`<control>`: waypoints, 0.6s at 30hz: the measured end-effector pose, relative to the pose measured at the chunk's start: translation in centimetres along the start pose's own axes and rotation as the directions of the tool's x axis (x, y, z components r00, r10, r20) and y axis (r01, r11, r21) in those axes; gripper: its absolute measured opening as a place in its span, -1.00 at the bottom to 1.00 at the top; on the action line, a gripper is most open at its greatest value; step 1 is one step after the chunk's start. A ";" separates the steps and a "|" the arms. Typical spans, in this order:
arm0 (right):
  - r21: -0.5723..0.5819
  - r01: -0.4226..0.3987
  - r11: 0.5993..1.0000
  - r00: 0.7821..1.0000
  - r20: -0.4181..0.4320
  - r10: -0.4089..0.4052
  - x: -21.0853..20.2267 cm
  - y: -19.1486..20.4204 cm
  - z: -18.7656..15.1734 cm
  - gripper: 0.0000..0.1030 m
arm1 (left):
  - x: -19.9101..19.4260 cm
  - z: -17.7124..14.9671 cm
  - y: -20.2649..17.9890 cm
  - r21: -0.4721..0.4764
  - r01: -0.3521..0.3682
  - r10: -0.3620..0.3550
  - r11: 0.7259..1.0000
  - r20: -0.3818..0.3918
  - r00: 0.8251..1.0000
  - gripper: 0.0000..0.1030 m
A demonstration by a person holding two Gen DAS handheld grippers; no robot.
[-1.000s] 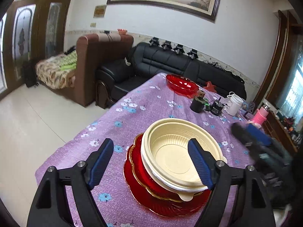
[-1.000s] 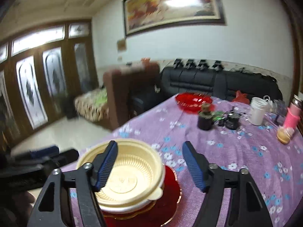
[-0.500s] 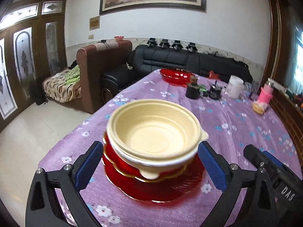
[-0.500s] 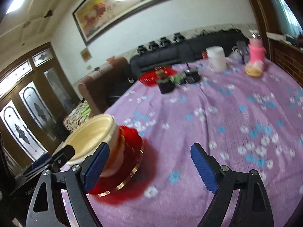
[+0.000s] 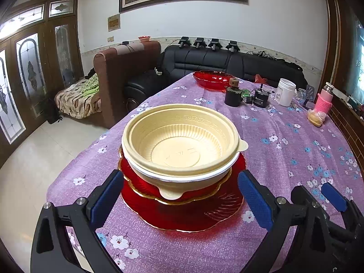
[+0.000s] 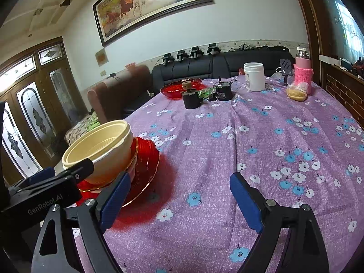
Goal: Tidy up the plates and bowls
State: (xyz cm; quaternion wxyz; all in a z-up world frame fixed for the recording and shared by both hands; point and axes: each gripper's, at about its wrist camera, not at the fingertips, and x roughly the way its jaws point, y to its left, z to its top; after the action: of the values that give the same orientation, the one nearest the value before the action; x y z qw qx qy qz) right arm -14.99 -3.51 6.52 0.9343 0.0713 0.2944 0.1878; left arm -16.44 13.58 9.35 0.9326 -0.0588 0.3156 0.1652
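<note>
A cream plastic bowl (image 5: 182,141) is nested in a white bowl, stacked on a red gold-rimmed plate and a larger red plate (image 5: 195,213) on the purple flowered tablecloth. My left gripper (image 5: 182,195) is open and empty, just in front of the stack, one finger at each side. My right gripper (image 6: 179,198) is open and empty over bare cloth, to the right of the stack (image 6: 102,150). A red glass bowl (image 5: 212,79) sits at the far end of the table.
At the far end stand a black jar (image 5: 232,95), a black device (image 5: 260,99), a white tub (image 5: 285,92), a pink bottle (image 5: 324,101) and a bun (image 6: 297,94). The table's near edge lies just below the grippers. Sofas stand beyond the table.
Both grippers have pulled back from the stack and lowered. My left gripper now faces it squarely from the front; my right gripper has swung right, away from it. The stack has stayed put.
</note>
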 end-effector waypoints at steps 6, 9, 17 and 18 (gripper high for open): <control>-0.012 0.014 1.000 1.000 -0.011 -0.014 0.2 0.0 -0.4 0.80 | 0.3 -0.3 0.1 0.002 -0.002 0.002 1.000 -0.016 1.000 0.94; -0.020 0.015 1.000 1.000 -0.015 -0.015 0.3 0.3 -0.5 0.80 | 0.5 -0.4 0.4 -0.005 -0.001 0.001 1.000 -0.024 1.000 0.94; -0.046 0.010 0.999 1.000 -0.026 -0.011 0.6 1.1 -0.9 0.80 | 0.4 -0.6 1.1 -0.023 -0.006 0.006 1.000 -0.008 1.000 0.94; -0.051 0.011 0.999 1.000 -0.024 -0.012 0.6 1.2 -1.0 0.80 | 0.4 -0.6 1.1 -0.022 -0.007 0.006 1.000 -0.008 1.000 0.94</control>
State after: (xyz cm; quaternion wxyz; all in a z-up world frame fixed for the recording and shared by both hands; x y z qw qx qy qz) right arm -15.47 -2.10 5.68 0.9332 0.0436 0.3015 0.1905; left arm -16.84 14.64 8.59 0.9300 -0.0687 0.3178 0.1715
